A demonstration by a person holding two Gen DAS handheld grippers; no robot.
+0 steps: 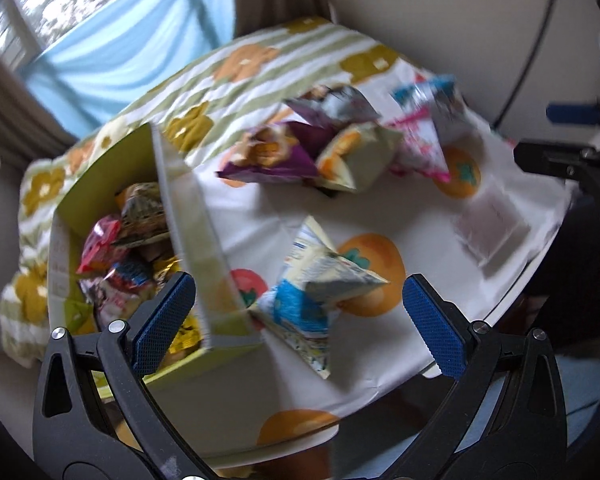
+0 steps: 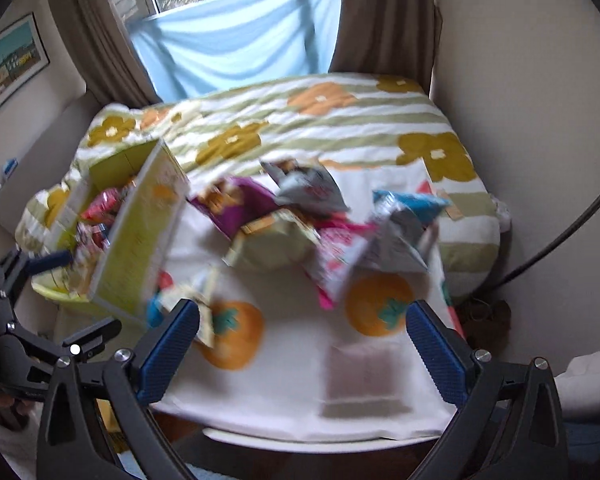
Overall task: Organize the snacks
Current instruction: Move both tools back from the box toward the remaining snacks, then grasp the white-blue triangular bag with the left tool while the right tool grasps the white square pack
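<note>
Fruit-print bench (image 1: 260,220): both tongs, left (image 1: 300,320) and right (image 2: 303,344), gape empty; nearest packet (image 1: 320,292) looks light, crinkly—pinch a corner.

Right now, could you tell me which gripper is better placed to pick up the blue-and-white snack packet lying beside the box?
Left. The left gripper is open with the blue-and-white packet directly between its fingers, next to the green box. The right gripper, also open, faces bare tablecloth.

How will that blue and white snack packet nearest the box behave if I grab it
The blue and white packet looks puffed and pyramid-shaped, so it is probably light and would crumple under the open left gripper. Its glossy film may be slippery. Lying loose on the tablecloth, it would likely slide or tumble if pushed.
</note>
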